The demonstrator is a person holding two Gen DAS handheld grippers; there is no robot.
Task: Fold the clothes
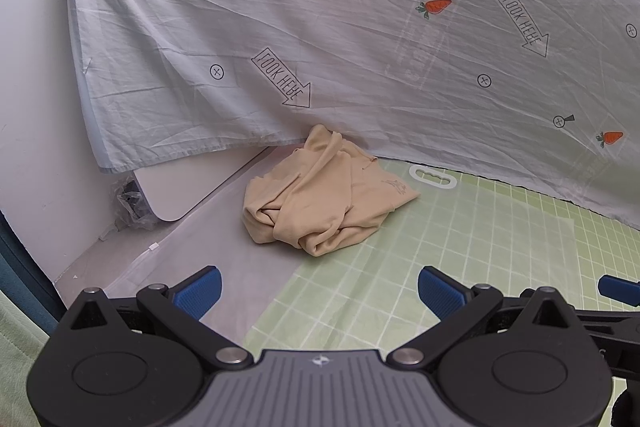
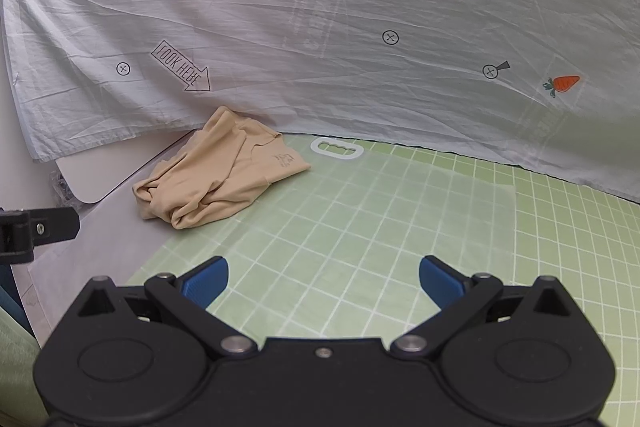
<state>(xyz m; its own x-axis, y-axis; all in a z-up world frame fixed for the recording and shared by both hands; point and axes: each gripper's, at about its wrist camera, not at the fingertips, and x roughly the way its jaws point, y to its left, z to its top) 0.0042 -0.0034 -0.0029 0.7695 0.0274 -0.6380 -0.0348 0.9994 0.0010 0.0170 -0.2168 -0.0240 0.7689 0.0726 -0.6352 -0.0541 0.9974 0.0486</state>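
Observation:
A crumpled beige garment (image 1: 320, 195) lies in a heap at the far left edge of the green grid mat (image 1: 460, 247), against the hanging sheet. It also shows in the right wrist view (image 2: 216, 179), up and to the left. My left gripper (image 1: 319, 293) is open and empty, a little short of the garment. My right gripper (image 2: 323, 281) is open and empty over the green mat (image 2: 380, 227), to the right of the garment. A blue fingertip of the right gripper shows at the left wrist view's right edge (image 1: 618, 289).
A pale blue sheet (image 1: 340, 27) printed with carrots and arrows hangs behind the table. A white handle cut-out (image 1: 432, 178) lies in the mat's far edge. A white board (image 1: 180, 191) and crumpled plastic (image 1: 130, 203) sit at the left by the wall.

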